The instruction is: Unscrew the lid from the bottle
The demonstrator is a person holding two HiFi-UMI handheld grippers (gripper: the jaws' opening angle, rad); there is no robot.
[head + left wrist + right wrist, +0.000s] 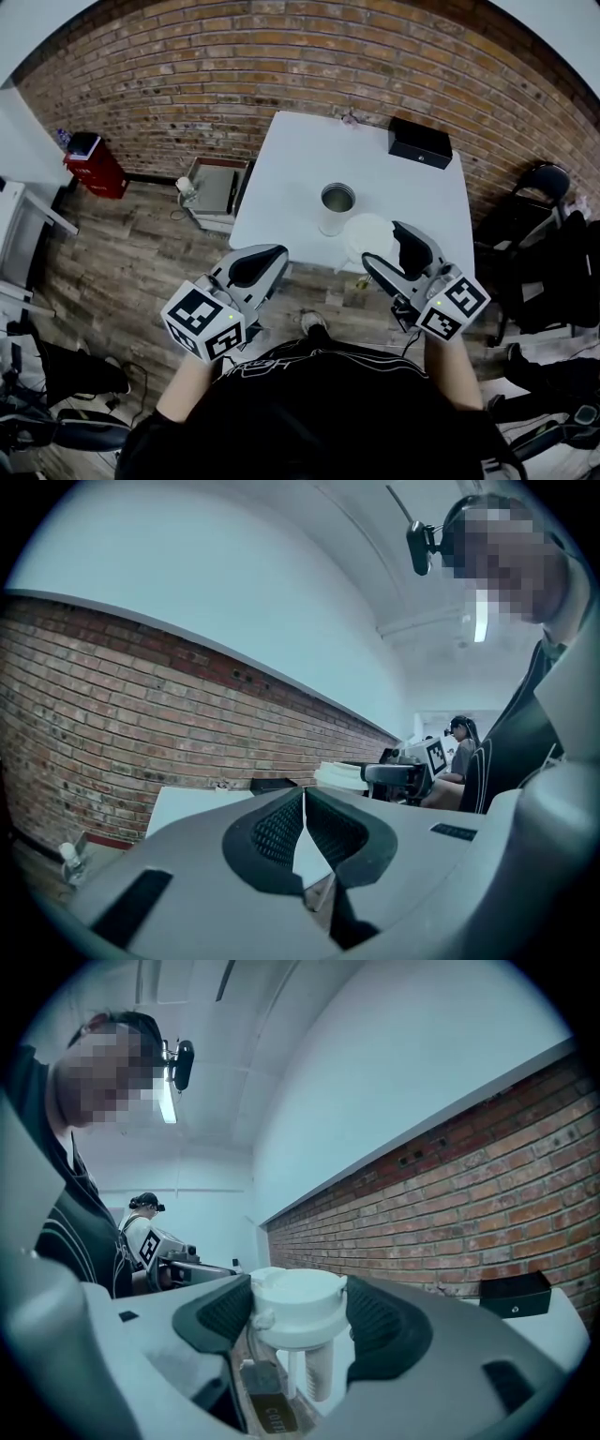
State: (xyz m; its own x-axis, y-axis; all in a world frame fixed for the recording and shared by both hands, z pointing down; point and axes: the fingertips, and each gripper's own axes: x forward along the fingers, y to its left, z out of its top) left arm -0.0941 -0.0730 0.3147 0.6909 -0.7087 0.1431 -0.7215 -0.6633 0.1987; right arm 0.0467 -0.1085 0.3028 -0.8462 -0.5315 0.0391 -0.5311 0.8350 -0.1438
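On the white table (300,159) stands the bottle (335,210), upright, its round mouth uncovered. The white lid (366,232) is off it, held in the air just right of it near the table's front edge. My right gripper (385,247) is shut on the lid. In the right gripper view the lid (298,1299) sits between both pads, with a straw piece hanging under it. My left gripper (270,257) hovers off the table's front left edge, apart from the bottle. Its jaws are shut with nothing between them, as the left gripper view (302,803) confirms.
A black box (420,142) lies at the table's back right corner. On the wooden floor to the left are a grey crate (214,187) and a red cabinet (94,167). Black chairs (539,202) stand at the right. A brick wall runs behind the table.
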